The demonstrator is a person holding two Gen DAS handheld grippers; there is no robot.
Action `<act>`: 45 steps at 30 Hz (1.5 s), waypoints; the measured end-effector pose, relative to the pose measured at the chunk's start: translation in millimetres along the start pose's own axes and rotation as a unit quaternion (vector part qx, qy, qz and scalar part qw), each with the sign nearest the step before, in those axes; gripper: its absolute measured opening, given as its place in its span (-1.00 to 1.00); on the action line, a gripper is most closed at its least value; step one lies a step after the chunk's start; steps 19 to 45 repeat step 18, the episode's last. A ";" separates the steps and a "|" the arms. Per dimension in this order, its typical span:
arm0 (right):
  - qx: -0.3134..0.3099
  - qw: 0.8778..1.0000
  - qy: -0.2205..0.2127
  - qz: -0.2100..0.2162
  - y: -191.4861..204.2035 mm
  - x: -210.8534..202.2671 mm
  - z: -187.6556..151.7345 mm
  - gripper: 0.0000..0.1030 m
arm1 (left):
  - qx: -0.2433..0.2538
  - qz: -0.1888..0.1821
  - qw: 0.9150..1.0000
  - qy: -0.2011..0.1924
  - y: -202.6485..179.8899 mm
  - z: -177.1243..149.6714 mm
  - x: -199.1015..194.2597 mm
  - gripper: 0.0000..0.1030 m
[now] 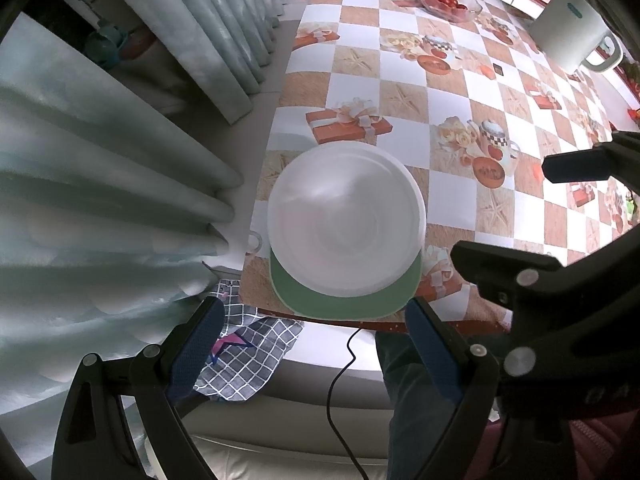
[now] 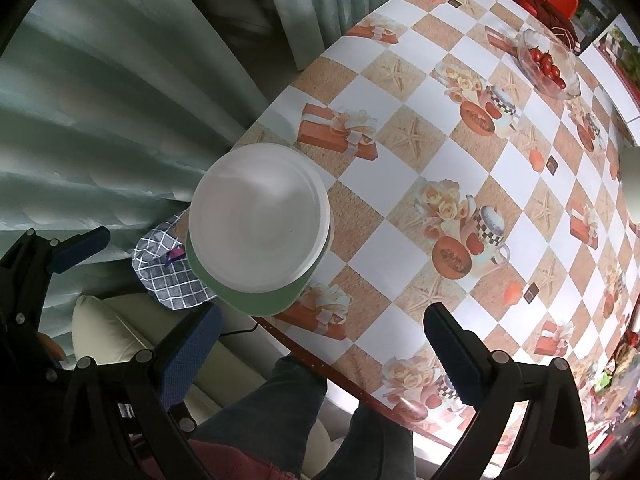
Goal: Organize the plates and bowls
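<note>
I see the white bowl (image 1: 346, 220) stacked on a green plate (image 1: 344, 300) at the bench (image 1: 452, 208) corner: rigid, glossy, likely breakable. Both hand-held grippers, left (image 1: 316, 344) and right (image 2: 324, 344), hang wide open, empty; I'd pinch the rim.

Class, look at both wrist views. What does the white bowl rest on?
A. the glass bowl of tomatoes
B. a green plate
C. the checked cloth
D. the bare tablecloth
B: the white bowl sits on a green plate whose rim shows beneath its near edge in both views.
</note>
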State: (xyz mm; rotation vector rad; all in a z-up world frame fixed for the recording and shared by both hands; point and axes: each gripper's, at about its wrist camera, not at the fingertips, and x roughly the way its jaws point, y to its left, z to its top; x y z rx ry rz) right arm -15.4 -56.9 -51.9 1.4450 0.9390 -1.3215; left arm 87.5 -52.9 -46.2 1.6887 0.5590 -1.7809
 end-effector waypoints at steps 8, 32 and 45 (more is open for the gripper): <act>-0.003 1.000 0.003 0.004 0.7 2.8 -2.4 0.97 | -0.001 0.005 1.000 0.005 -1.8 -1.7 0.7 0.82; -0.009 1.000 0.004 0.009 1.9 5.8 -5.0 0.97 | -0.016 0.007 0.999 -0.027 1.5 -4.3 -6.3 0.82; -0.009 1.000 0.004 0.009 1.9 5.8 -5.0 0.97 | -0.016 0.007 0.999 -0.027 1.5 -4.3 -6.3 0.82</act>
